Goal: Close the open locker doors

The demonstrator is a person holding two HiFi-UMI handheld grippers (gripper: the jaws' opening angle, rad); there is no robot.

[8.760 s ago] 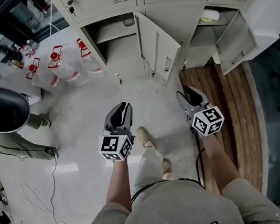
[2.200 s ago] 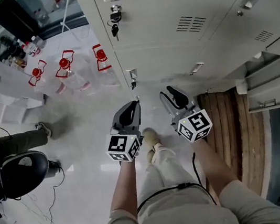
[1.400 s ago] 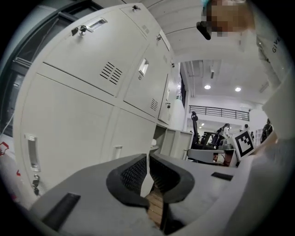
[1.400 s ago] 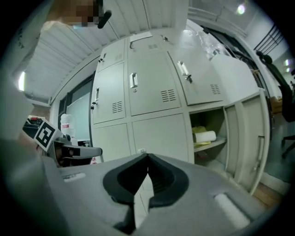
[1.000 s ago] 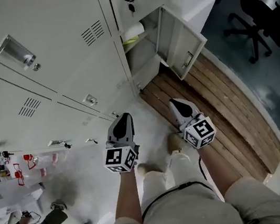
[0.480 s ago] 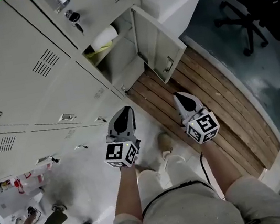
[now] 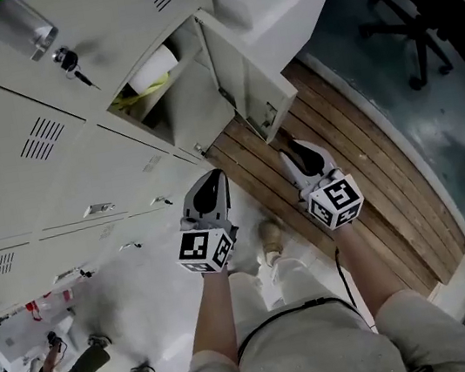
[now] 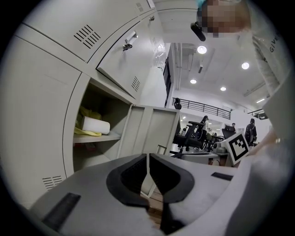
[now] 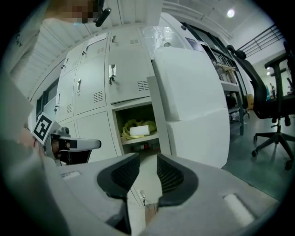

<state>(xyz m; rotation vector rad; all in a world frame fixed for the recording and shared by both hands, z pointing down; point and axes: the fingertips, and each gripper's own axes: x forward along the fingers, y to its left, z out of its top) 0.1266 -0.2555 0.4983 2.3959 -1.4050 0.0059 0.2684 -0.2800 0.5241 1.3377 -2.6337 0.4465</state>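
Beige metal locker door (image 7: pixel 241 69) stands swung wide over the wooden floorboards (image 7: pixel 373 183), baring a compartment (image 7: pixel 180 110) that holds a paper roll (image 7: pixel 151 69) and a yellow cloth (image 7: pixel 126 101). It is the only open door in sight; the other lockers (image 7: pixel 53 166) in the bank are shut.

A person facing the lockers holds the right gripper (image 7: pixel 290 150) near the door's free edge. Its fingers (image 9: pixel 173 177) stand apart, having just been opening, with nothing between them but a view of the door beyond. The left gripper (image 7: pixel 212 178), beside it and nearer the closed lockers, has its fingers (image 8: pixel 131 177) pressed together on nothing.

The step in hand appears to be the approach to this door. The next move likely calls for setting the right gripper against the door's outer side near the free edge. From there it would push the door round on its hinge toward the compartment until it sits flush. The latch may need a firm final press.
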